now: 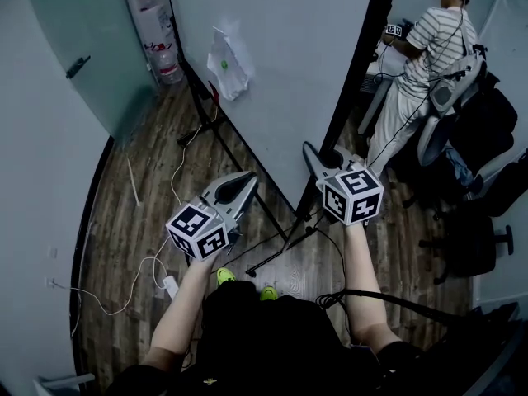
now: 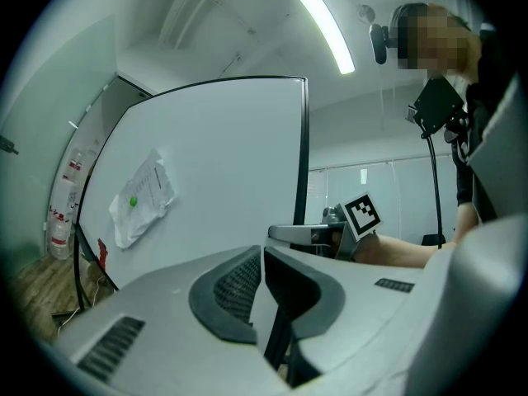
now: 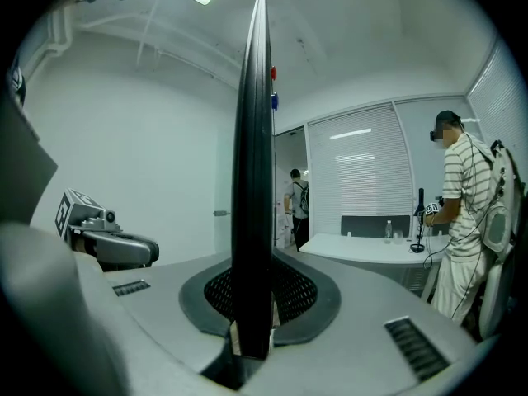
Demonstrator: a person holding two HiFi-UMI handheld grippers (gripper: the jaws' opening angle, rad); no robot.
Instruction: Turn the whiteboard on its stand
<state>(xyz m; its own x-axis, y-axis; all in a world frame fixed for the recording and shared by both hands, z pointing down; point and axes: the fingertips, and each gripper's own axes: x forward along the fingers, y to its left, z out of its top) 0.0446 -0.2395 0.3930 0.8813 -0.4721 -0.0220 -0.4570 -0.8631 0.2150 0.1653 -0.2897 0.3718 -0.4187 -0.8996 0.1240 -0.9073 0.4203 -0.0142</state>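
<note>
Right gripper (image 3: 257,291) clamps the edge of the whiteboard (image 1: 280,56); left gripper (image 2: 260,262) hangs closed, empty.

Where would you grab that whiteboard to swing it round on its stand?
Its black side edge, approached edge-on: the whiteboard is thin and upright, so a claw pinches both faces. The right claw grips there.

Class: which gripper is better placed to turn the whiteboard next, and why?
Right: the right gripper is clamped on the whiteboard edge; the left gripper is shut on nothing.
</note>
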